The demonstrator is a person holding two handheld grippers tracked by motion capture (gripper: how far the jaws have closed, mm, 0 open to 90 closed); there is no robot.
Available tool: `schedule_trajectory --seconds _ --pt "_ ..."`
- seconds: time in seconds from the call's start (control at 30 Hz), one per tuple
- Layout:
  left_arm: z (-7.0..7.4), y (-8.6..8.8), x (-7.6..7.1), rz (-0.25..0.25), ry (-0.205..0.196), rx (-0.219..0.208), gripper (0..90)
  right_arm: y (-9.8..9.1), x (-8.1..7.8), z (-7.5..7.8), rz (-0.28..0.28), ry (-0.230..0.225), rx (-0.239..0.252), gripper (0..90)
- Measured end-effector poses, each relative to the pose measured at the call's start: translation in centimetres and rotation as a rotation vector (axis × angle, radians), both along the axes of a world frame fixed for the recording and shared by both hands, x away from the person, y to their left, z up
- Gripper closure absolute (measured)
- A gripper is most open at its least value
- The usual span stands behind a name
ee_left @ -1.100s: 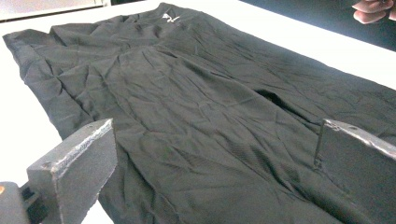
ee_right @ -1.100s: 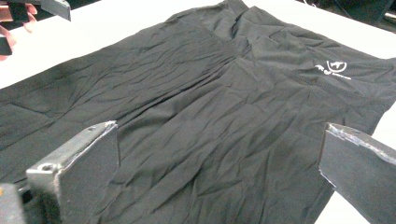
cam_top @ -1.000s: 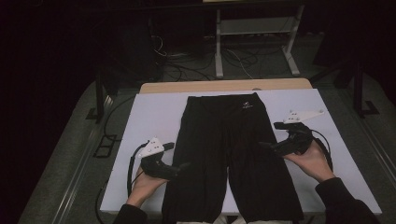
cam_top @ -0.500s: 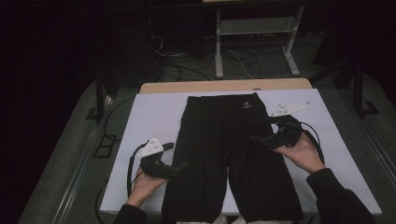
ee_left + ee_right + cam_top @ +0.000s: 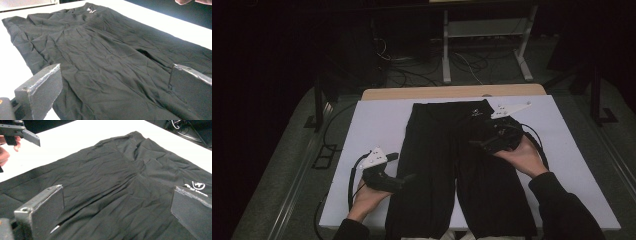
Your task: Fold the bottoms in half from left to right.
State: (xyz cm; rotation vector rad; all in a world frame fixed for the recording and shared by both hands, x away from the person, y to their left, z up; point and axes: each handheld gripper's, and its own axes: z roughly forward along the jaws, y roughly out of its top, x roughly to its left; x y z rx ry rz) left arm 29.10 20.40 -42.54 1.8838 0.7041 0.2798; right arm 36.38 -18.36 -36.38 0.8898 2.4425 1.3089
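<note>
A pair of black trousers (image 5: 432,150) lies flat on the white table top (image 5: 377,125), waistband at the far side, with a small white logo (image 5: 476,114) near it. My left gripper (image 5: 408,177) rests at the outer edge of the left leg, open, and the cloth (image 5: 105,55) spreads between its jaws (image 5: 115,85). My right gripper (image 5: 476,143) hovers over the upper right leg near the crotch, open (image 5: 116,207), with fabric (image 5: 120,177) and the logo (image 5: 197,186) ahead of it. Neither holds anything.
A wooden strip (image 5: 452,92) borders the far side of the table. Behind it on the floor stand a metal frame (image 5: 484,35) and loose cables (image 5: 412,65). The leg ends hang over the near edge. The left gripper (image 5: 22,132) shows at the top left of the right gripper view.
My right gripper has moved left and away from the person, from the garment's right edge onto the upper right leg. The left gripper has stayed put.
</note>
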Motion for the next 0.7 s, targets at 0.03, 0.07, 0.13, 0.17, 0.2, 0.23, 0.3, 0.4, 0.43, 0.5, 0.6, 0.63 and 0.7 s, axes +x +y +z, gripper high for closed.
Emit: schedule_trajectory --seconds 0.03,0.07,0.13,0.17,0.2,0.23,0.3,0.4,0.43,0.5,0.6,0.63,0.7 --pt "0.0 0.0 0.0 -0.001 0.0 0.001 0.0 0.1 0.1 0.0 0.002 0.002 0.001 0.0" --pt "0.0 0.0 0.0 -0.001 0.0 0.001 0.0 0.3 0.1 0.0 0.003 0.001 0.002 0.0" --pt "0.0 0.0 0.0 -0.001 -0.001 0.002 0.0 0.6 0.3 0.0 0.008 0.004 -0.001 0.0" --pt "0.0 0.0 0.0 -0.002 -0.001 0.002 0.0 0.8 0.4 -0.1 0.009 0.004 -0.001 0.0" --pt "0.0 0.0 0.0 -0.003 -0.001 0.002 0.0 0.9 0.5 -0.1 0.009 0.006 -0.002 0.0" --pt "0.0 0.0 0.0 -0.003 0.0 0.002 0.0 1.0 0.6 -0.1 0.011 0.006 -0.006 0.0" --pt "0.0 0.0 0.0 -0.003 0.001 0.002 0.0 1.3 0.8 -0.2 0.014 0.007 -0.008 0.0" --pt "0.0 0.0 0.0 -0.004 0.001 0.003 0.0 1.8 1.2 -0.2 0.016 0.01 -0.014 0.0" --pt "0.0 0.0 0.0 -0.004 0.0 0.003 0.0 1.9 1.3 -0.2 0.016 0.011 -0.013 0.0" --pt "0.0 0.0 0.0 -0.004 -0.001 0.002 0.0 2.2 1.4 -0.1 0.018 0.012 -0.016 0.0" --pt "0.0 0.0 0.0 -0.004 0.0 0.003 0.0 2.6 1.7 -0.1 0.02 0.011 -0.017 0.0" --pt "0.0 0.0 0.0 -0.004 0.0 0.003 0.0 2.7 1.8 -0.1 0.018 0.015 -0.017 0.0" --pt "0.0 0.0 0.0 -0.005 0.0 0.003 0.0 3.0 2.0 -0.2 0.019 0.014 -0.018 0.0"
